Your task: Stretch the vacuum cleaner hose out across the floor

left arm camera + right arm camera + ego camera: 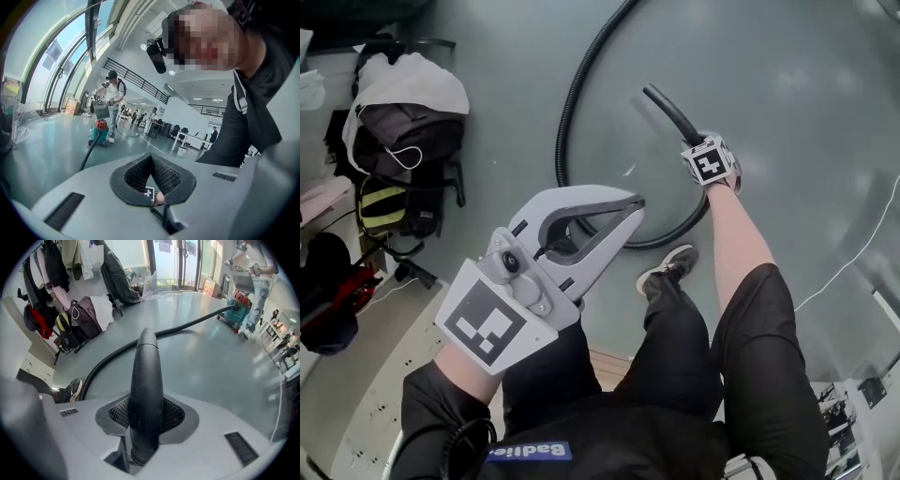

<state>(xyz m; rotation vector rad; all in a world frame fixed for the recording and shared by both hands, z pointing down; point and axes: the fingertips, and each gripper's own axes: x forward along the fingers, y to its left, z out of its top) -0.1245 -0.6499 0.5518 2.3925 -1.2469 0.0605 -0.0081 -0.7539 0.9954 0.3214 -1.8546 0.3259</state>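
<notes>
The black vacuum hose (567, 103) lies in a wide loop on the grey-green floor. Its rigid black end tube (670, 111) sticks up out of my right gripper (692, 142), which points steeply down and is shut on it. In the right gripper view the tube (146, 380) fills the gap between the pads of my right gripper (146, 416). From there the hose (187, 325) runs to the red and teal vacuum cleaner (236, 305). My left gripper (630, 204) is raised in front of me, shut on nothing, its tips touching (151, 157). The left gripper view also catches the vacuum cleaner (98, 131).
A coat rack with bags and jackets (403, 122) stands at the left. My shoe (667, 267) is inside the hose loop. A thin white cable (853, 258) crosses the floor at the right. Another person (112, 101) stands by the vacuum cleaner, with tables beyond.
</notes>
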